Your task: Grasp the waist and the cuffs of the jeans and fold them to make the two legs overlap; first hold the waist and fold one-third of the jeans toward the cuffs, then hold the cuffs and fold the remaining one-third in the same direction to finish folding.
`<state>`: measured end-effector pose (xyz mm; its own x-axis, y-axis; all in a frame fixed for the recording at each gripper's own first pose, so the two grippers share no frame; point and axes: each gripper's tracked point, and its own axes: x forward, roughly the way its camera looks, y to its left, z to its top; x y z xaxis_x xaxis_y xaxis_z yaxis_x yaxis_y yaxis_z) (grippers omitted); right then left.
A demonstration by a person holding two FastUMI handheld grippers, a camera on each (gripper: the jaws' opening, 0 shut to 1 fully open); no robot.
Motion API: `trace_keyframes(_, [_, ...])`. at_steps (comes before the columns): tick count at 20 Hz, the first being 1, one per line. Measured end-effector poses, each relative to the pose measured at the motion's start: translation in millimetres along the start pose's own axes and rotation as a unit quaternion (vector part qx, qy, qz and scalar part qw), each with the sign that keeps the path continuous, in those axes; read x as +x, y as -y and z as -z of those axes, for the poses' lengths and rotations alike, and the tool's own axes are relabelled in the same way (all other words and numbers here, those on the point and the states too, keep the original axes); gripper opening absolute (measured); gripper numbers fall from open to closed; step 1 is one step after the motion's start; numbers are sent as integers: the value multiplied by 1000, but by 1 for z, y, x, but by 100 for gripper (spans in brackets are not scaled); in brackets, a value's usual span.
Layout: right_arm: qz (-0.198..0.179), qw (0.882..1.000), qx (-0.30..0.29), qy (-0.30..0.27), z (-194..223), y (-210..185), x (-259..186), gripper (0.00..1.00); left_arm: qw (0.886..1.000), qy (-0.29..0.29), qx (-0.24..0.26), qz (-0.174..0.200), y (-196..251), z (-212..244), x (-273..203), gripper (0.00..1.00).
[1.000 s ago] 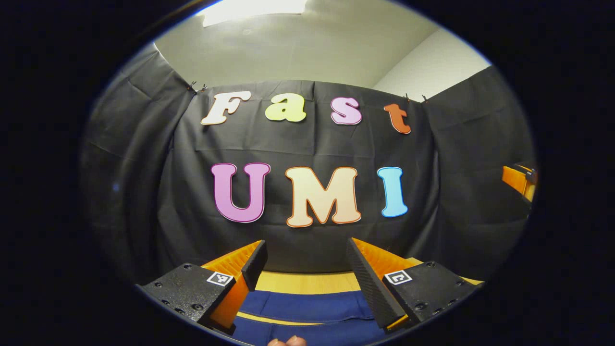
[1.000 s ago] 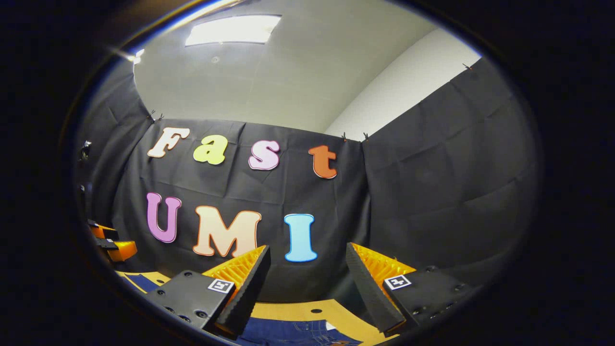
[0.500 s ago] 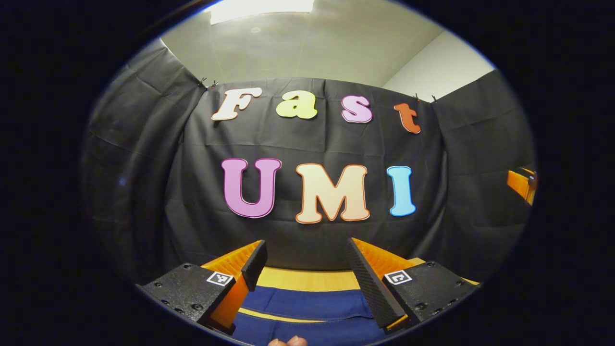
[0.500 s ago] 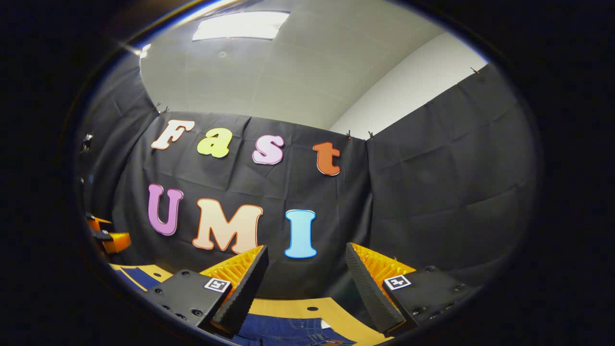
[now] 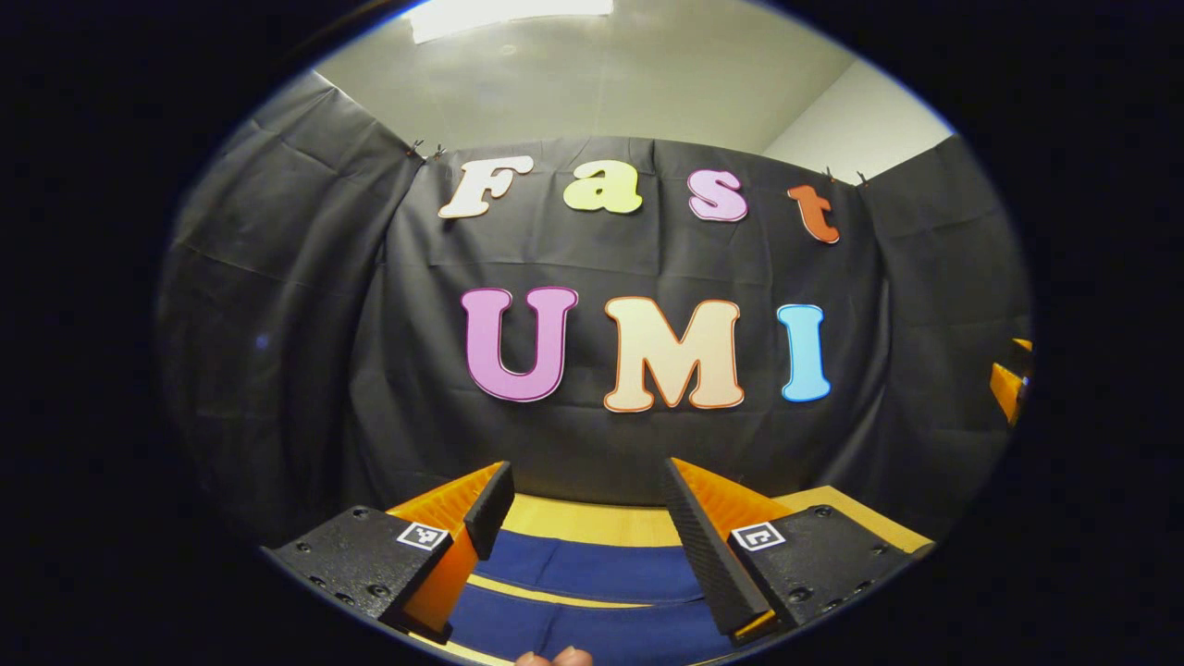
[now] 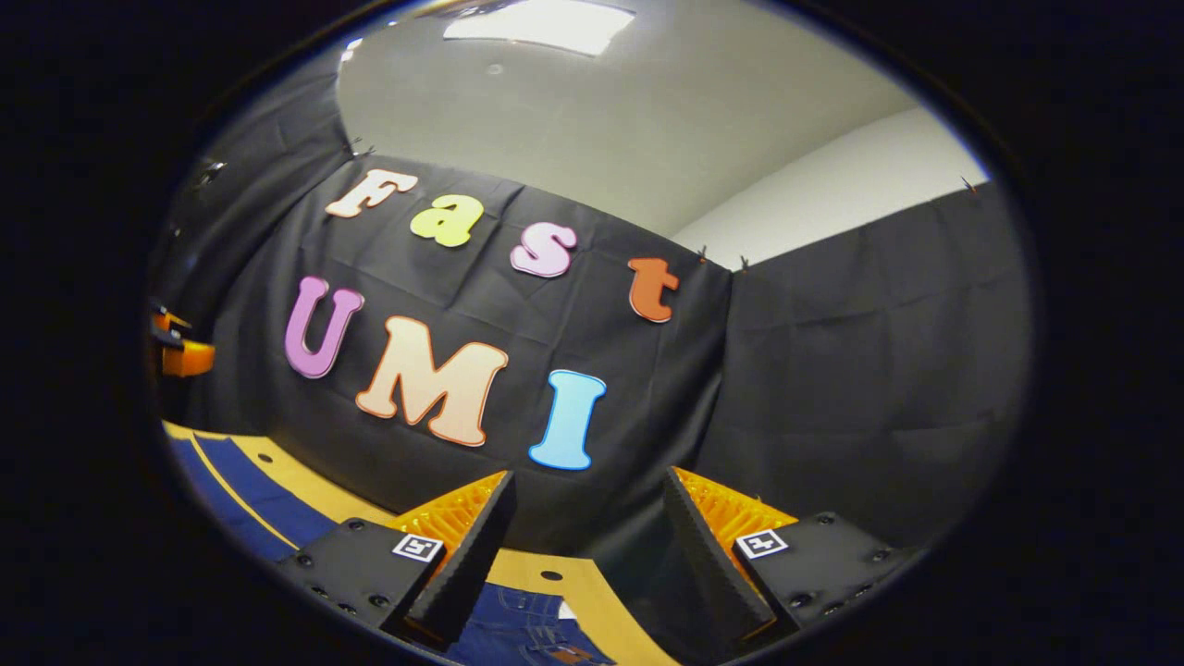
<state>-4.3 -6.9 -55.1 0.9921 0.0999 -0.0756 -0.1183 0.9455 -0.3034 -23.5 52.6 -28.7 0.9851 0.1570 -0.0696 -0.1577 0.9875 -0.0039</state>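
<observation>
Dark blue jeans lie flat on a wooden table [image 5: 592, 523]. In the left gripper view the two legs [image 5: 592, 569] run across just below and past my left gripper [image 5: 585, 499], which is open and holds nothing. In the right gripper view the waist end with pocket stitching [image 6: 523, 629] lies under my right gripper [image 6: 590, 504], also open and holding nothing. The legs [image 6: 231, 481] stretch away to the left. Both grippers hover above the cloth, pointing at the booth wall.
The other gripper shows orange at the right edge of the left gripper view [image 5: 1008, 384] and at the left edge of the right gripper view [image 6: 180, 351]. A fingertip [image 5: 553, 657] peeks in at the bottom. The table [image 6: 592, 601] has a small hole [image 6: 551, 575].
Both cameras have tipped downward, so more table and jeans show. The right gripper view has rolled and swung. Both grippers stay open.
</observation>
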Motion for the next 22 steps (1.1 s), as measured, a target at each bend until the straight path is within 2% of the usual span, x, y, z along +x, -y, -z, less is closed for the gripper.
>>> trace_keyframes(5, [-49,993,-106,-26,56,-2,-12,100,1000,-4,8,-13,-6,0,-2,95])
trace_keyframes(10, [-122,965,-225,-47,109,-20,-31,98,999,-21,24,-26,-9,12,-5,95])
trace_keyframes(12, [-147,957,-242,-57,128,-24,-35,100,999,-28,30,-29,-10,17,-8,94])
trace_keyframes(14, [-146,958,-237,-62,134,-19,-32,99,998,-32,37,-35,-12,21,-12,95])
trace_keyframes(16, [-154,953,-256,-56,139,-24,-34,98,997,-40,41,-41,-13,27,-15,94])
trace_keyframes(18, [-189,937,-289,-51,158,-34,-40,100,997,-44,43,-44,-12,28,-19,95])
trace_keyframes(22, [-274,887,-367,-61,214,-53,-61,99,996,-46,47,-57,-18,30,-26,95])
